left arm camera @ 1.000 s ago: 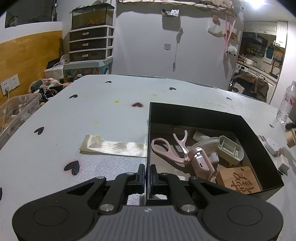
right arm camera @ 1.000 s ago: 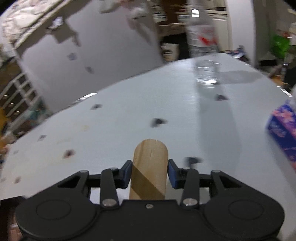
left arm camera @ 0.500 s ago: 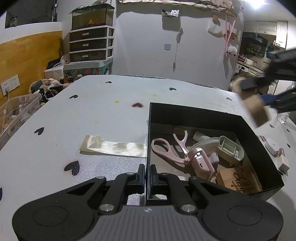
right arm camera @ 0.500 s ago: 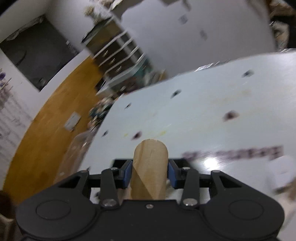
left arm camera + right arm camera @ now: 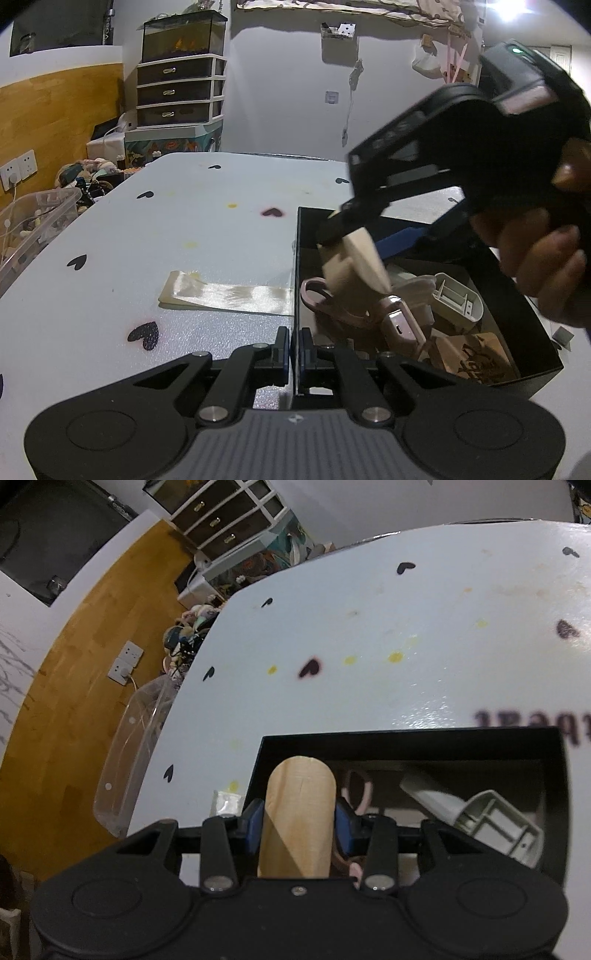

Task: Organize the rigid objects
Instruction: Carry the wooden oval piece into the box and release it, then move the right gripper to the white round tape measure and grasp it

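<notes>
Right gripper (image 5: 299,825) pinches a wooden block (image 5: 297,819), long axis running forward along the fingers, directly above the black box (image 5: 532,321), toward its left wall. Left gripper (image 5: 294,345), fingers pressed together, clamps that wall. Release presumably comes next.

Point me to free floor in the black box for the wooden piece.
Crowded: pink scissors, white plastic housing and carved wooden block fill the black box. Only a dark strip by the far wall looks bare; the table left of it is open.
</notes>
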Tool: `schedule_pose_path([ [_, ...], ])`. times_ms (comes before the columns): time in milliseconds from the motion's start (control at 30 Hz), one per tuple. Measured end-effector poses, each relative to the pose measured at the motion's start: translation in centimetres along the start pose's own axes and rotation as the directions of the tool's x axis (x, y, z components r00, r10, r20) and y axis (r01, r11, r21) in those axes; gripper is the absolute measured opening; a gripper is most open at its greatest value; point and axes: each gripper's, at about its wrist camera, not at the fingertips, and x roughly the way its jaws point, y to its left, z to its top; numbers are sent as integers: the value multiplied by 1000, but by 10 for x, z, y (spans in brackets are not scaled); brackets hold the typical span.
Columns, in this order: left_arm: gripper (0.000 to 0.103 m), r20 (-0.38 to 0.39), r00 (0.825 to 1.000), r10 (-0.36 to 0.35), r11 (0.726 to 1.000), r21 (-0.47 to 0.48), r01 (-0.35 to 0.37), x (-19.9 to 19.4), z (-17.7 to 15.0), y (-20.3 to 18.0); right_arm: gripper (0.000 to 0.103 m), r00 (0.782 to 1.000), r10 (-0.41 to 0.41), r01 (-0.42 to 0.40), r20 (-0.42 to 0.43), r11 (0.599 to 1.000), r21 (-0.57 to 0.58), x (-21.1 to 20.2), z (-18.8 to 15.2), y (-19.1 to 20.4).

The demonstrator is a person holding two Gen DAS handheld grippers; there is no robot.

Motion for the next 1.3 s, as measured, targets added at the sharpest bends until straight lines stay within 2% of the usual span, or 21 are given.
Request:
schedule_pose_path([
  [233, 5, -2, 1000, 1, 1000, -1, -1, 1, 0, 1, 46, 999, -28, 27, -19, 999, -17, 12, 0, 7],
  [433, 5, -7, 1000, 6, 1000, 1, -6, 2, 1, -1, 64, 1000, -23, 22, -11, 999, -42, 2, 1, 5],
  [600, 5, -11, 1000, 12, 1000, 1, -12, 2, 1, -2, 84, 999, -27, 30, 25, 994, -101, -11, -1, 8],
  [767, 5, -13, 1000, 19, 1000, 5, -19, 2, 2, -3, 97, 998, -28, 35, 49, 988, -148, -23, -3, 8],
  [900, 5, -15, 1000, 22, 1000, 6, -22, 2, 2, -4, 103, 998, -30, 41, 64, 984, -174, -29, -5, 6],
  [1133, 5, -16, 999, 28, 1000, 6, -28, 1, 3, -5, 103, 992, -34, 62, 120, 971, -231, -43, -10, 3],
  [1300, 5, -17, 999, 33, 999, 7, -33, 0, 3, -6, 103, 984, -3, 53, 179, 960, -275, -61, -14, 2],
])
